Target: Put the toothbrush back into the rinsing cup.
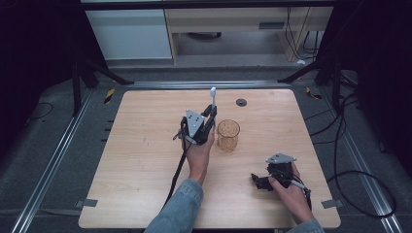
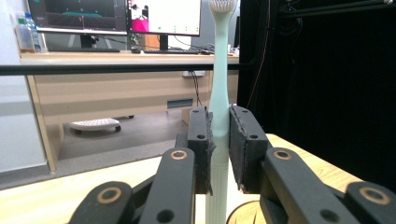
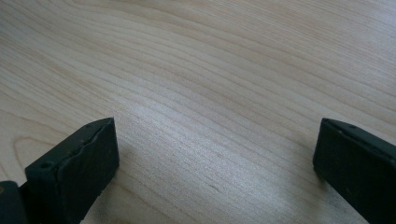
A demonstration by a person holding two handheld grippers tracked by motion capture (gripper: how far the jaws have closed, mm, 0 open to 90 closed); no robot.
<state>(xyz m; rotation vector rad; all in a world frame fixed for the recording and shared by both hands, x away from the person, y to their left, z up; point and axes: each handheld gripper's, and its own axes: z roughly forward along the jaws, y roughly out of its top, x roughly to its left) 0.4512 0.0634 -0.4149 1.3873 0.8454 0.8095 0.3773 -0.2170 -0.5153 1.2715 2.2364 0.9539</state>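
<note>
L gripper (image 2: 219, 149) is clamping a pale-green plastic toothbrush (image 2: 218, 93) upright, prob. for dropping into the amber ribbed glass cup (image 1: 228, 134); R gripper (image 3: 215, 154) is resting wide open, empty, on the wooden worktop (image 3: 210, 70).

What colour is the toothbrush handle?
Pale mint green toothbrush; clearest in the left gripper view.
</note>
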